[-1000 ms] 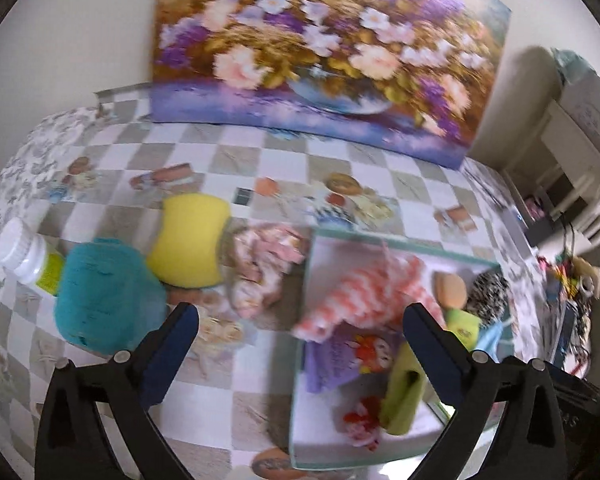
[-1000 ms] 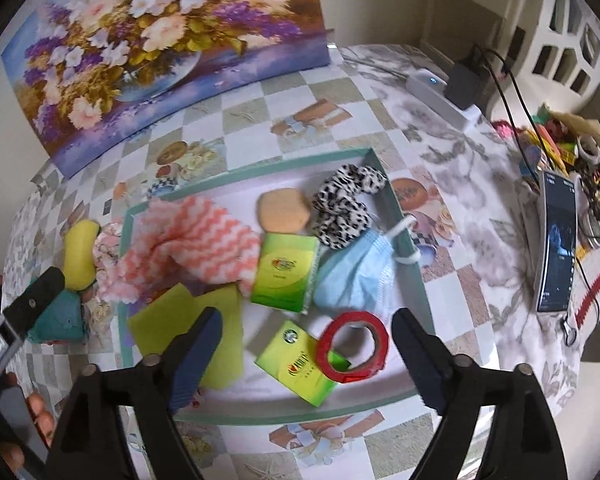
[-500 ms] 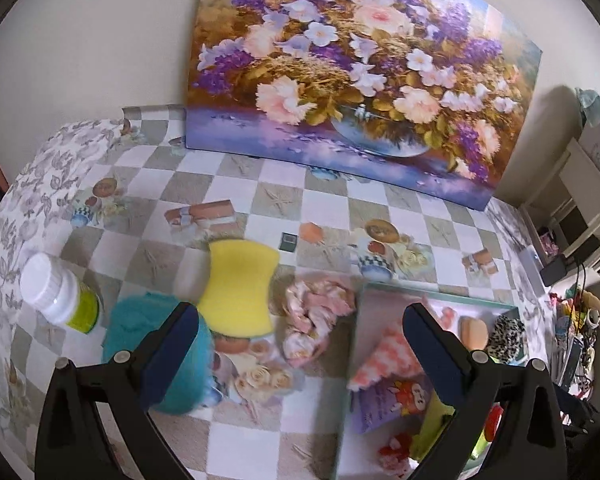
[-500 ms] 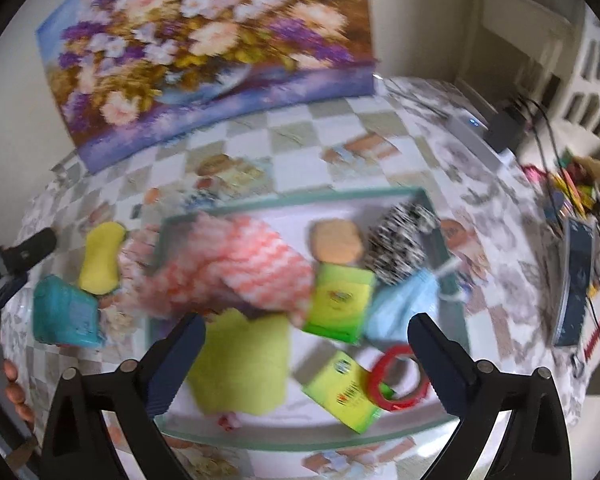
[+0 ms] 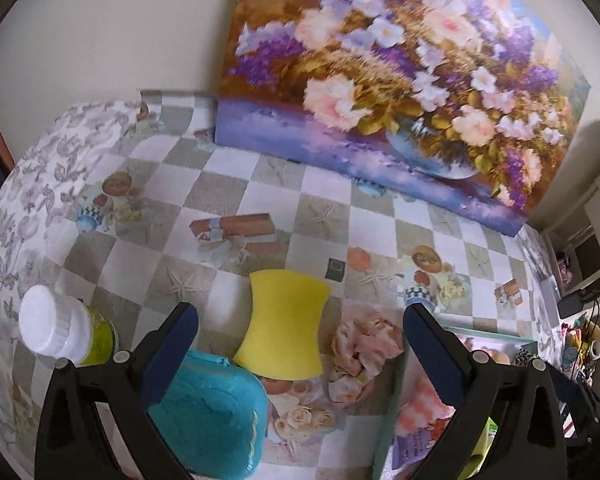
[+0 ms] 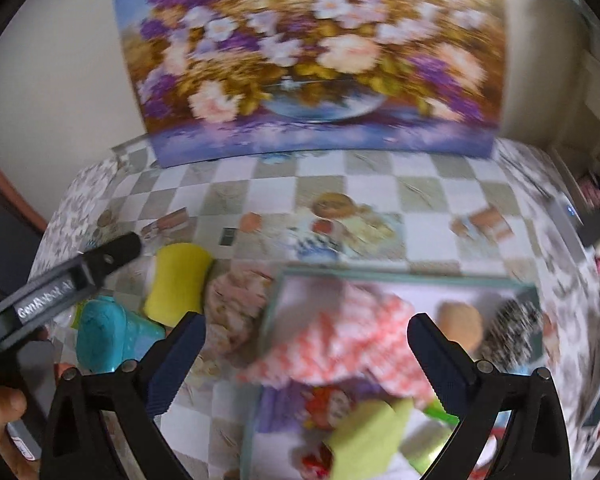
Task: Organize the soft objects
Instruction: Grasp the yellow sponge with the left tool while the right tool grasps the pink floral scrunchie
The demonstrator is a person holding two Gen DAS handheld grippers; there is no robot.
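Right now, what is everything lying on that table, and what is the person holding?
Sponge: one, yellow, on the tablecloth left of the tray.
Pouch: one, turquoise, beside the sponge, nearer the camera.
Bottle: one, white cap with green label, far left.
Scrunchie: one, pale pink, between sponge and tray.
Tray: one, teal rim, right of the table.
Cloth: one, pink and white, in the tray.
Puff: one, orange, in the tray.
Painting: one, flowers, leaning on the wall.
Left gripper: one, black, open, above the sponge.
Right gripper: one, black, open, above the tray.
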